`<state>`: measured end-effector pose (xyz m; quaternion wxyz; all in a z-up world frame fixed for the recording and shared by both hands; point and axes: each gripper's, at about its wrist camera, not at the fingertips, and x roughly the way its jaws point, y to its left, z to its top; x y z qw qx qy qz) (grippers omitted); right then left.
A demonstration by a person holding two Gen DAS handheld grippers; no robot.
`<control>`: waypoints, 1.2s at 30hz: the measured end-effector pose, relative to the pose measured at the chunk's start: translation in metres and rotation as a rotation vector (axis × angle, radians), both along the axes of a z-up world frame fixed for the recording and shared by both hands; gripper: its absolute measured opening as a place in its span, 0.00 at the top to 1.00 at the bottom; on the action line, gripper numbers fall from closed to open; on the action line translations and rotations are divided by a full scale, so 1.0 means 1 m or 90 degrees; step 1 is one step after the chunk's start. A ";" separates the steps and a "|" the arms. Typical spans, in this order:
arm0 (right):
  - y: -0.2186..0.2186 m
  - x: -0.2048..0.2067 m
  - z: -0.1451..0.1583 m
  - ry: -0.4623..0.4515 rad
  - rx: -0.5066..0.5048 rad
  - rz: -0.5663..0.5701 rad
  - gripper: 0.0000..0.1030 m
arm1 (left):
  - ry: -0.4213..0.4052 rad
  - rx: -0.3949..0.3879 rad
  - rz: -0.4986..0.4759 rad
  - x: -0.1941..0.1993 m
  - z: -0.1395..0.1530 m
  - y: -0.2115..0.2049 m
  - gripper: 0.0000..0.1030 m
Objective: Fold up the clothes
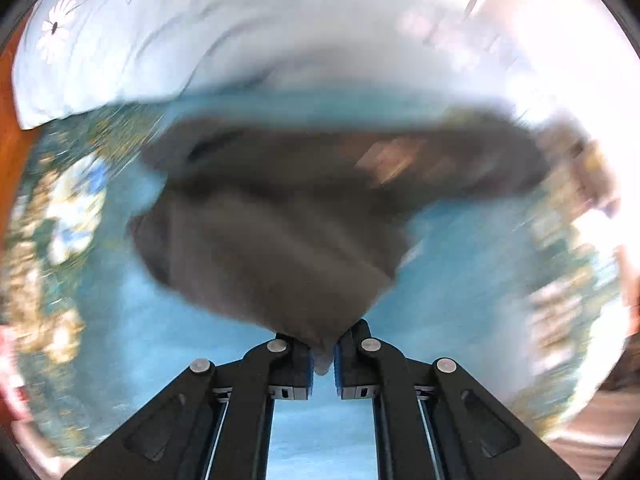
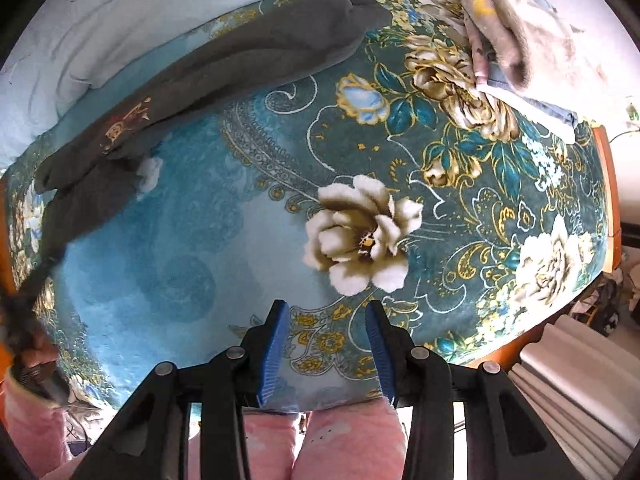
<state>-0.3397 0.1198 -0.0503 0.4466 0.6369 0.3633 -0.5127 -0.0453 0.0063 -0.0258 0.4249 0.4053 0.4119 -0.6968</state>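
Left hand-held gripper (image 1: 323, 354): your jaws are pinched tight on a bunched corner of the dark grey garment (image 1: 280, 220), and the cloth fans out from that pinch away from you; this view is smeared, so the far edge cannot be read there
Right hand-held gripper (image 2: 327, 340): your jaws stand partly apart with nothing between them, poised over bare bedspread (image 2: 400, 128), clear of the cloth
Where the garment lies: in the right wrist view the dark grey garment (image 2: 224, 68) stretches across the bed as one long band, from the lower left edge of the picture up towards the top centre
Long axis: it runs diagonally away from your right gripper, with a small printed patch (image 2: 124, 124) about a third of the way along
Which hand is nearer: your left already has one end; your right is well apart from every part of the cloth, which lies to its left and ahead
What the next move turns on: judged from this, your right needs to travel left and forward to reach the free end of that band
Other items: a folded pale bundle (image 2: 516, 36) sits at the far right of the bed, apart from the garment, near the pale floral pillow (image 2: 72, 52)
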 end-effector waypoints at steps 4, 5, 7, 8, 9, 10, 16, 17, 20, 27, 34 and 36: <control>0.007 -0.003 0.003 -0.016 -0.012 -0.023 0.58 | 0.306 0.025 0.085 0.020 0.069 -0.020 0.94; 0.008 -0.003 0.004 -0.020 -0.016 -0.030 0.58 | 0.349 0.021 0.108 0.029 0.077 -0.019 0.93; 0.010 -0.006 0.006 -0.028 -0.026 -0.042 0.58 | 0.437 0.012 0.155 0.048 0.094 -0.019 0.93; 0.011 -0.006 0.006 -0.032 -0.029 -0.048 0.58 | 0.443 0.012 0.172 0.055 0.095 -0.018 0.93; 0.012 -0.007 0.004 -0.036 -0.028 -0.054 0.58 | 0.413 0.023 0.183 0.060 0.086 -0.015 0.93; 0.012 -0.007 0.002 -0.039 -0.028 -0.059 0.58 | 0.371 0.053 0.196 0.063 0.070 -0.011 0.93; 0.015 0.005 -0.020 -0.075 0.003 -0.073 0.58 | 0.183 0.315 0.317 0.083 -0.050 0.035 0.93; 0.014 0.008 -0.024 -0.081 0.007 -0.072 0.58 | 0.175 0.343 0.344 0.088 -0.062 0.046 0.93; 0.004 0.016 -0.035 -0.103 0.008 -0.064 0.58 | 0.201 0.386 0.407 0.108 -0.075 0.074 0.91; -0.047 0.036 -0.069 -0.173 -0.005 -0.039 0.53 | 0.157 0.348 0.389 0.103 -0.033 0.065 0.85; -0.134 0.066 -0.122 -0.253 0.004 -0.043 0.48 | 0.132 0.285 0.439 0.087 0.014 0.054 0.66; -0.156 0.081 -0.134 -0.262 0.010 -0.029 0.45 | 0.120 0.275 0.464 0.092 0.028 0.057 0.65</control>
